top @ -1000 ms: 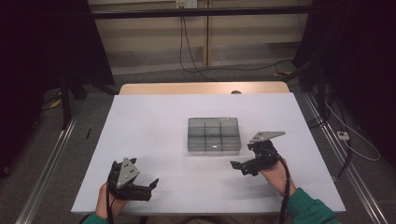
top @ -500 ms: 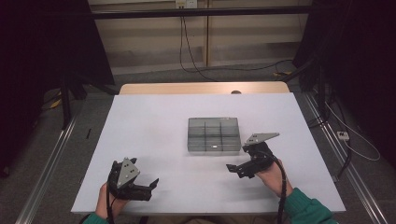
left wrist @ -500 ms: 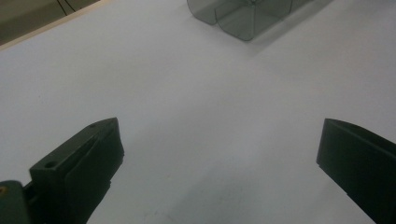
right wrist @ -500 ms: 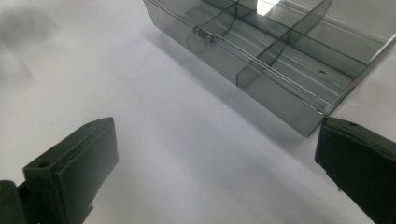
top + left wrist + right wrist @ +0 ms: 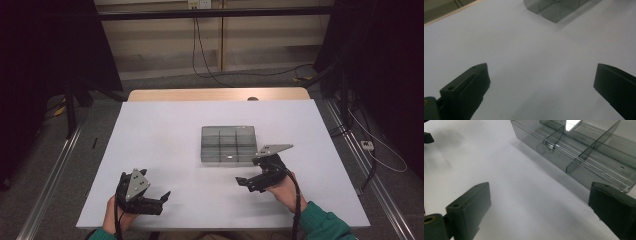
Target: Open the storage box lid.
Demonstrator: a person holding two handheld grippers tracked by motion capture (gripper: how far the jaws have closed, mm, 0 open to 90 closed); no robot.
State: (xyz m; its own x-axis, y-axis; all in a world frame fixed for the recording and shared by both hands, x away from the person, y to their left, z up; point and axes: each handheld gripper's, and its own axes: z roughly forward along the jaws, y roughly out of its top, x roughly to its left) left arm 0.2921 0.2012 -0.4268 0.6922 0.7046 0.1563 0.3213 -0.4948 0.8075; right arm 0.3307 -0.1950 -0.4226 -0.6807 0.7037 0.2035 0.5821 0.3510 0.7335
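One clear divided box (image 5: 229,144) sat just ahead of the right hand-held gripper (image 5: 243,182), jaws apart but just closing slightly, empty; the left hand-held gripper (image 5: 163,196) gaped too, well away on the worktop (image 5: 165,135).

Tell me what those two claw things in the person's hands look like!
Each is black. The left gripper and the right gripper both have two chunky flat jaws, a grey three-cornered plate on top and a black cable trailing back. The person's sleeves are green.
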